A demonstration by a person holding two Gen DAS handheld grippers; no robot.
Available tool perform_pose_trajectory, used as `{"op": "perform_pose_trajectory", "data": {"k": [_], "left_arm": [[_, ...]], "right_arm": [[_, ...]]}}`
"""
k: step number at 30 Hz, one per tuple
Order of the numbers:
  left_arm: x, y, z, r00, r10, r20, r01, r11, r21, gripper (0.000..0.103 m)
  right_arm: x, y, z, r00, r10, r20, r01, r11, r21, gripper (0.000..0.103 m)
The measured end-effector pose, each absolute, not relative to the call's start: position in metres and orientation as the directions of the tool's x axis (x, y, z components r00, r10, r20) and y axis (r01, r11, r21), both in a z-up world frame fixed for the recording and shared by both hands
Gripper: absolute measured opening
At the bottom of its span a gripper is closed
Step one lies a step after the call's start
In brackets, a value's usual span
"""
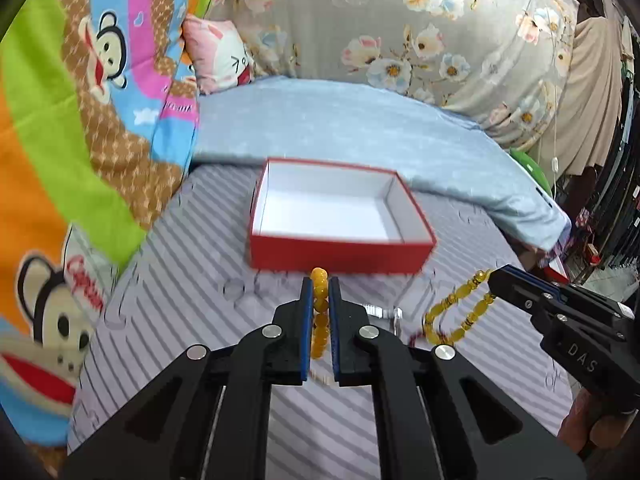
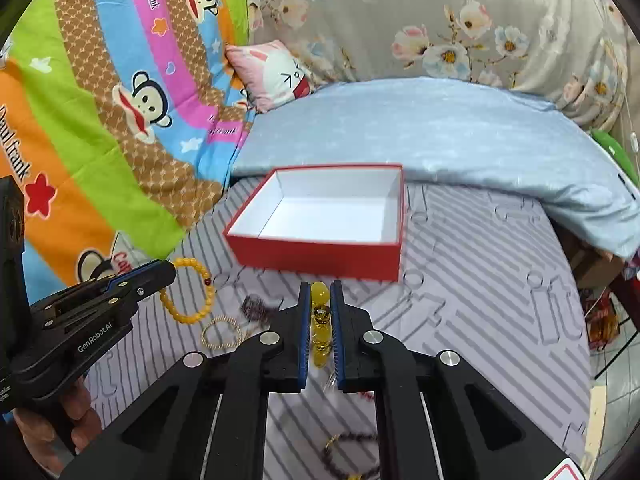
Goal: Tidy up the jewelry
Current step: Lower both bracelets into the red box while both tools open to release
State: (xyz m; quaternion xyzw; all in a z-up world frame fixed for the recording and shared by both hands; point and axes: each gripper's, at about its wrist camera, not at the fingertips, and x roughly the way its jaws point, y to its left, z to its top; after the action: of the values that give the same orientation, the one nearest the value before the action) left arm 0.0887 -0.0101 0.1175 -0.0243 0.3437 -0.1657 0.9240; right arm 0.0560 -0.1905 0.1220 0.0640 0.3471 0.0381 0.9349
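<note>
honestly both claws are loaded right now. the left gripper [image 1: 320, 312] is pinched tight on an opaque yellow bead bracelet [image 2: 188, 292], and the right gripper [image 2: 320, 320] is clamped narrow on a clear amber bead bracelet [image 1: 460, 312], each loop dangling off the tips above the bed. the red box [image 1: 340, 248] sits open and empty just ahead of both, white inside.

if i were doing this step, i'd carry each one over the near red wall until the whole hanging loop clears the rim, then lower it inside before letting go, otherwise beads will probably drape over the edge. one hand at a time seems safer so the two loops don't tangle.

more stuff waits on the grey striped sheet [image 2: 480, 280]: a pale gold bangle [image 2: 222, 334], a dark bead strand [image 2: 256, 306], and another dark strand [image 2: 352, 456] near the bottom of the right view. a soft bed means the box can tip if bumped. light blue blanket [image 1: 360, 128] behind it, cartoon monkey quilt [image 2: 100, 120] to the left, floral cover [image 1: 400, 20] at the back.
</note>
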Motion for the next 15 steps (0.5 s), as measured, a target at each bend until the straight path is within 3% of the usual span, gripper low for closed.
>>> {"op": "perform_pose_trajectory", "data": {"k": [7,10,15], "left_arm": [[0.148,-0.024,0.127,0.731,-0.304,-0.611,0.279,0.95,-0.14,0.007],[0.179,-0.032,0.126,0.734,-0.294,-0.612,0.273,0.953,-0.13,0.007],[0.228,-0.045,0.118,0.721,-0.298,-0.626,0.273,0.952,-0.138,0.007]], "right_arm": [[0.113,-0.203,0.139,0.772,0.106,-0.627,-0.024,0.99,0.138,0.009],[0.149,-0.21,0.139,0.769,0.12,-0.628,-0.028,0.988,0.155,0.002],[0.203,-0.217,0.134,0.757,0.125,-0.642,-0.03,0.987,0.158,0.002]]}}
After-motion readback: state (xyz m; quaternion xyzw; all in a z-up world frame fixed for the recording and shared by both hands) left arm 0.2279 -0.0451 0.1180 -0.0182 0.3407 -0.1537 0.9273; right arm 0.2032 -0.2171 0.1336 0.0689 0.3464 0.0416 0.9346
